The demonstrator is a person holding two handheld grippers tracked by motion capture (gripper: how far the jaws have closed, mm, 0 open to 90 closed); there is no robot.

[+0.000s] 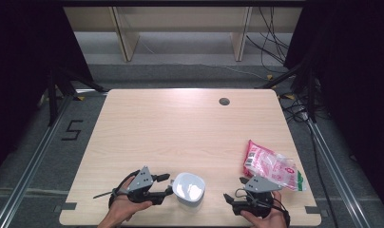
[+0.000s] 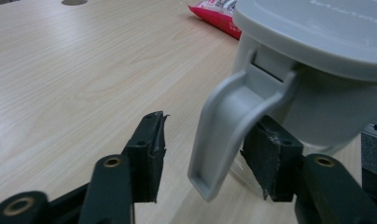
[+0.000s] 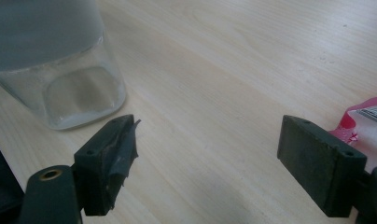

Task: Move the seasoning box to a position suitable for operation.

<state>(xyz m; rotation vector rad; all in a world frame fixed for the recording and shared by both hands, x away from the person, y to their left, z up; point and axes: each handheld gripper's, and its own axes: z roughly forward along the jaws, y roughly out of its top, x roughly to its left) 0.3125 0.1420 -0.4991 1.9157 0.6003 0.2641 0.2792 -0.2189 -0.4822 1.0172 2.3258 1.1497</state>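
A clear container with a grey lid [image 1: 188, 188] stands near the table's front edge between my two grippers. My left gripper [image 1: 169, 185] is at the container's left side and is open. In the left gripper view its jaws [image 2: 210, 144] stand around the lid's grey latch flap [image 2: 224, 126], which hangs loose; the right pad [image 2: 270, 158] is close to the flap and the left pad is apart from it. My right gripper [image 1: 233, 188] is open over bare wood to the container's right. The right gripper [image 3: 213, 151] has the container's glass base [image 3: 79, 93] at its left.
A red and clear plastic bag [image 1: 271, 166] lies at the right of the table [image 1: 180, 128], just beyond my right hand, with its edge [image 3: 364, 116] beside my right jaw. A dark round grommet [image 1: 224, 101] sits at the back. Cables and shelf legs are past the far edge.
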